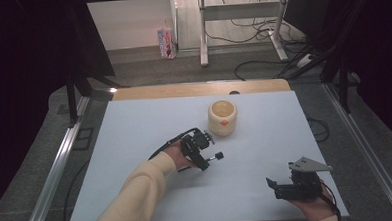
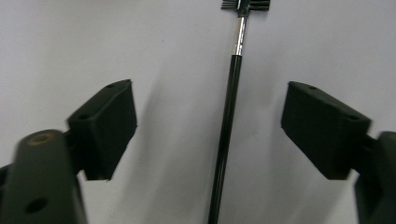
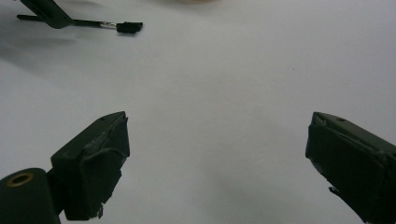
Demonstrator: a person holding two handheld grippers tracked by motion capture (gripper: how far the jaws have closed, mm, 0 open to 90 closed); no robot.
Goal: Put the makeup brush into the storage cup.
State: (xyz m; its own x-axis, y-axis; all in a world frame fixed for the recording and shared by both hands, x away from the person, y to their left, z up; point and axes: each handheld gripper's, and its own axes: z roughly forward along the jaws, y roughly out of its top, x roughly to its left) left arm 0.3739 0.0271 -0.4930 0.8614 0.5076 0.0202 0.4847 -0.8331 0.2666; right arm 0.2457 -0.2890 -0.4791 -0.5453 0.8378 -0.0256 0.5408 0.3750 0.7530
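A thin black brush (image 2: 229, 121) with a silver collar and a small dark head lies flat on the white sheet. My left gripper (image 2: 210, 87) points down over it with its jaws on either side of the handle and a gap on both sides, so neither pad touches it. In the high view the left gripper (image 1: 205, 162) is at the table's middle and the brush head (image 1: 218, 156) pokes out to its right. My right gripper (image 1: 275, 187) rests near the front right edge, open, with nothing between its jaws (image 3: 217, 116). The brush (image 3: 128, 27) shows far off in the right gripper view.
A beige cup (image 1: 223, 117) with an orange mark stands upright behind the left gripper, a short way off. The white sheet (image 1: 265, 137) covers a wooden table. Metal rails run along both sides. Cables and a desk frame lie on the floor beyond.
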